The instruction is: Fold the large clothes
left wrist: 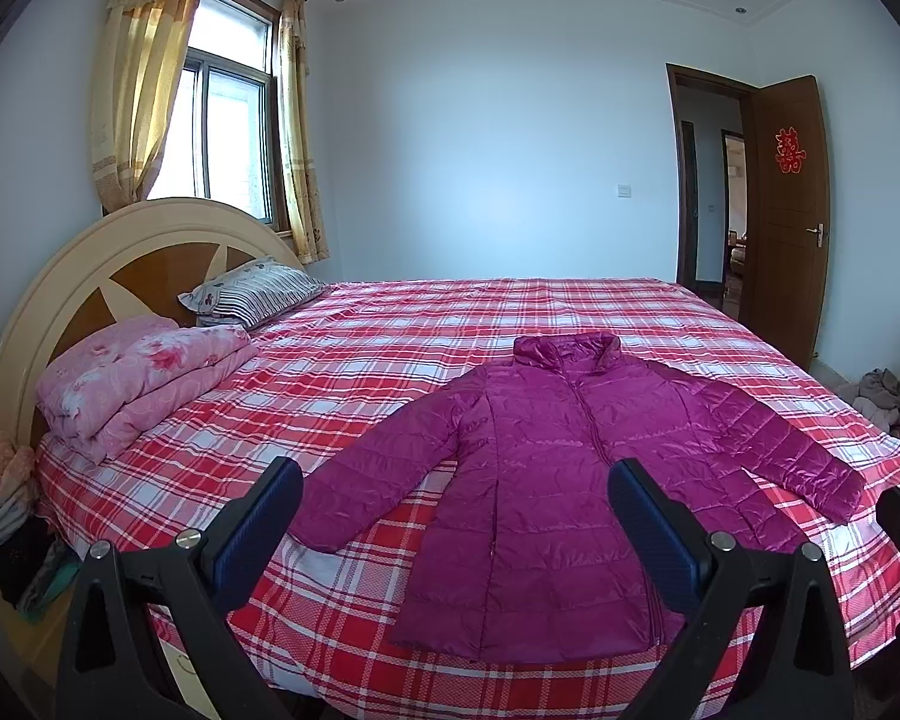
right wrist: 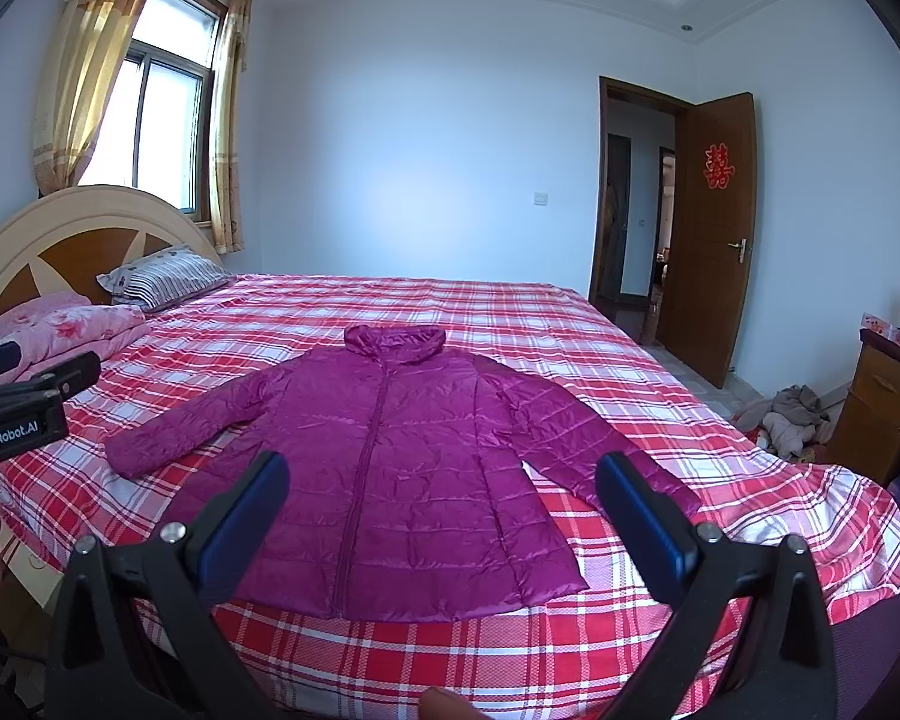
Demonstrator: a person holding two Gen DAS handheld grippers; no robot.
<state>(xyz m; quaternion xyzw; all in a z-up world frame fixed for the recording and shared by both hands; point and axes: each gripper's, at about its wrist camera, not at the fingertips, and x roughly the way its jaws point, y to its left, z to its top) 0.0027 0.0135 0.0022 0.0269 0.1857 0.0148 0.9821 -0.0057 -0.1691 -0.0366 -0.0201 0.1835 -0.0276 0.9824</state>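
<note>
Across the middle, a bed (left wrist: 510, 312) under a red-and-white plaid sheet. At left, a rounded cream and brown headboard (left wrist: 120, 258), a striped pillow (left wrist: 252, 294), a folded pink floral quilt (left wrist: 138, 378). Upper left, a window (left wrist: 228, 102) flanked by yellow curtains (left wrist: 132, 78). At right, an open brown door (left wrist: 789, 210) bearing a red paper ornament (left wrist: 790, 149). Lower right on the floor, a heap of what may be grey clothing (right wrist: 792, 414), beside a wooden cabinet (right wrist: 882, 396).

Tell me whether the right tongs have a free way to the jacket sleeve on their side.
Probably yes. The right tongs are open above the bed edge, and the near sleeve of the jacket lies flat on the plaid cover with nothing on or before it.
</note>
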